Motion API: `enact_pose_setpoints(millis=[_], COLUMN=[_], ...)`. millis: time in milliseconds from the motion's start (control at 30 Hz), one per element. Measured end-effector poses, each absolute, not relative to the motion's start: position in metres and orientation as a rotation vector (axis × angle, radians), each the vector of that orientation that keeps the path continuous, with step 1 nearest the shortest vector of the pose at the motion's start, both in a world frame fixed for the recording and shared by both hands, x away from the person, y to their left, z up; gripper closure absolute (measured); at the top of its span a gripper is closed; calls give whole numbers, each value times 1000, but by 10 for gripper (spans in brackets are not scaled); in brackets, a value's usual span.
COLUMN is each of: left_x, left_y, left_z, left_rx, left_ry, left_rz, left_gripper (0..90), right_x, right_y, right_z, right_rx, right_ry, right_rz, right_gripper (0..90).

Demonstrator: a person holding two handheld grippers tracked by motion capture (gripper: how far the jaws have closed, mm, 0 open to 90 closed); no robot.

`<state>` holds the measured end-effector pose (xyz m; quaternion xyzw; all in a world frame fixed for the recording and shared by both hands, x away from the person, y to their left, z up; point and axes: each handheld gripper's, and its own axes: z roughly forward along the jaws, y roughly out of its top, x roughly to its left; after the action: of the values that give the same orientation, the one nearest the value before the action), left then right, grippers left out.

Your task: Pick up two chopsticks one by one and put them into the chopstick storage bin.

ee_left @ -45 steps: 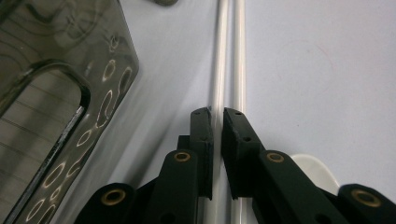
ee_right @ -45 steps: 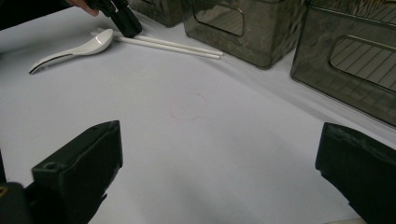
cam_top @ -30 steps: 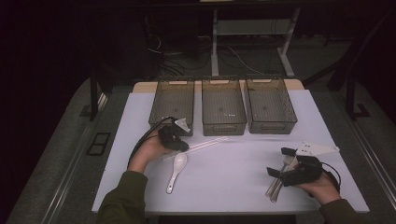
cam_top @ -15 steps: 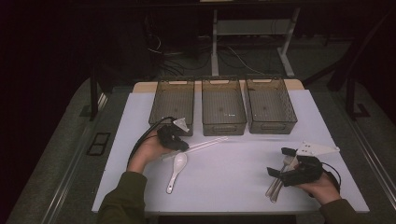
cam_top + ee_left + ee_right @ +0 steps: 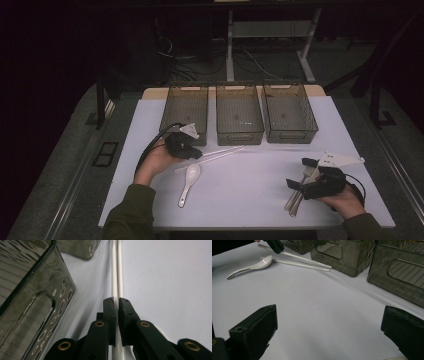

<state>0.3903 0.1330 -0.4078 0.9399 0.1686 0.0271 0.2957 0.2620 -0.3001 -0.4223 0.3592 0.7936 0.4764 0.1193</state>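
- The desk carries a white sheet, with three smoky see-through bins in a row at its far side.
- The left tool sits just in front of the leftmost bin. In the left gripper view its jaws are drawn narrow onto one of the two white chopsticks, close to one end; the second stick lies touching alongside.
- The right tool rests near the desk's right front corner with its jaws spread wide and nothing between them. Metal cutlery, a fork among it by the look, lies just beside it.
- A white soup spoon lies bowl-up near the chopsticks, apart from the left tool.
- Judging by looks, the chopsticks are light, stiff, smooth and round, so they may roll or slip. An end grip lets the stick swing; a hold nearer the middle would be steadier.
- The spoon looks like ceramic or hard plastic: slick, perhaps brittle, best taken at the handle.
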Motion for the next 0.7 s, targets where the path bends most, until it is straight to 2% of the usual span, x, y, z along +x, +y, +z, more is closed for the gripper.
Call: enact_pose_setpoints(millis=[700], left_x=[372], left_y=[136], left_z=[-382], left_rx=[2398], left_ry=[378], left_rz=[65], left_gripper=[842], right_x=[262], right_y=[-300], right_z=[-422], right_rx=[1054], right_ry=[2319], right_rz=[1392], right_gripper=[6])
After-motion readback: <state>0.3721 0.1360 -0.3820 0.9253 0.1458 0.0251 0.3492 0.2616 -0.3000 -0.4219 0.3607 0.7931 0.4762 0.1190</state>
